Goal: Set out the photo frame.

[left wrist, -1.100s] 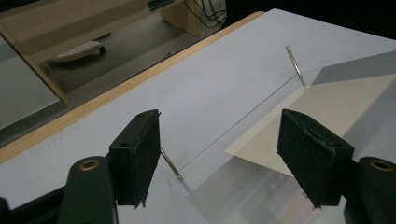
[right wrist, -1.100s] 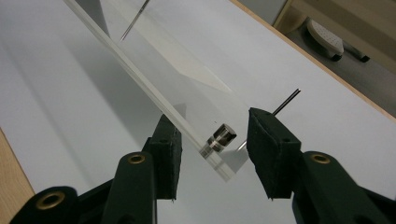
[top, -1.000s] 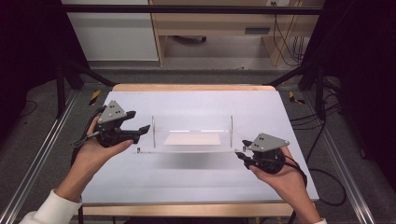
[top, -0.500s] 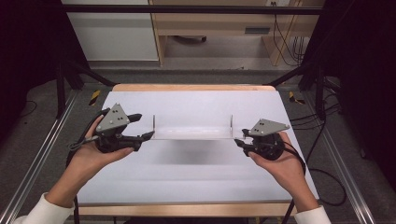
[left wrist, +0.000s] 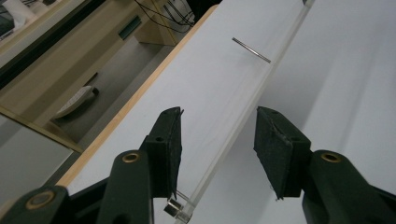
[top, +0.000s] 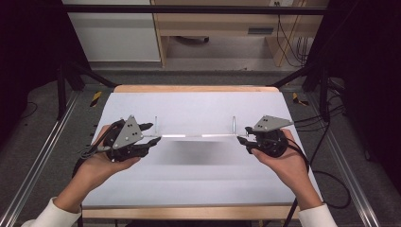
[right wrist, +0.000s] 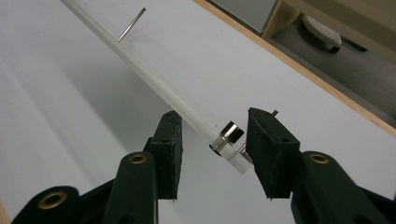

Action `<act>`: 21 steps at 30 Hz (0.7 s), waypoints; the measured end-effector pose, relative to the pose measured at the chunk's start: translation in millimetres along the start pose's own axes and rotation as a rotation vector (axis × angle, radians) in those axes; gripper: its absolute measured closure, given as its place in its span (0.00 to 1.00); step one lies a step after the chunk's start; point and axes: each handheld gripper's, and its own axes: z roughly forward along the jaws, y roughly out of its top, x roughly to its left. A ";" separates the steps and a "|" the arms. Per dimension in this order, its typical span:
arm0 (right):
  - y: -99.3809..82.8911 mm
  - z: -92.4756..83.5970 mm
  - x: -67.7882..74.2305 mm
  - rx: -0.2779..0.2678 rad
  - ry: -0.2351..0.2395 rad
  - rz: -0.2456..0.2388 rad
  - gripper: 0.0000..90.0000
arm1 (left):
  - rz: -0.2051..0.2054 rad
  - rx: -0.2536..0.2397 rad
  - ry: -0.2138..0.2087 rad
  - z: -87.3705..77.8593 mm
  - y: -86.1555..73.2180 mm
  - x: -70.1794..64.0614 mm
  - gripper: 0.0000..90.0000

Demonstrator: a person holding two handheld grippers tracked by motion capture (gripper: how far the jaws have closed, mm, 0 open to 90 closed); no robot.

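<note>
A clear panel [top: 194,136] hangs edge-on above the white desk [top: 198,184], spanning between the two grippers, with a thin metal pin [top: 233,124] rising near each end. The left gripper [top: 152,134] sits at its left end, jaws wide apart with the panel edge [left wrist: 243,116] running between them, untouched. The right gripper [right wrist: 215,154] is likewise wide, the panel's corner and a small metal stud [right wrist: 228,134] lying between its pads.

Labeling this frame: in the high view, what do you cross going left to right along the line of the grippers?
Left hand → left gripper → left metal pin → clear plate → right metal pin → right gripper → right hand.
</note>
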 end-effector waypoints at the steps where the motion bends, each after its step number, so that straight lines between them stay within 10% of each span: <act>1: 0.0 0.0 0.0 0.001 0.000 0.002 0.63 | 0.010 0.009 0.006 2.2 -1.8 -0.1 0.58; 21: 4.5 -0.4 1.8 0.030 -0.005 0.003 0.63 | 0.032 0.049 0.000 11.2 -12.6 4.3 0.71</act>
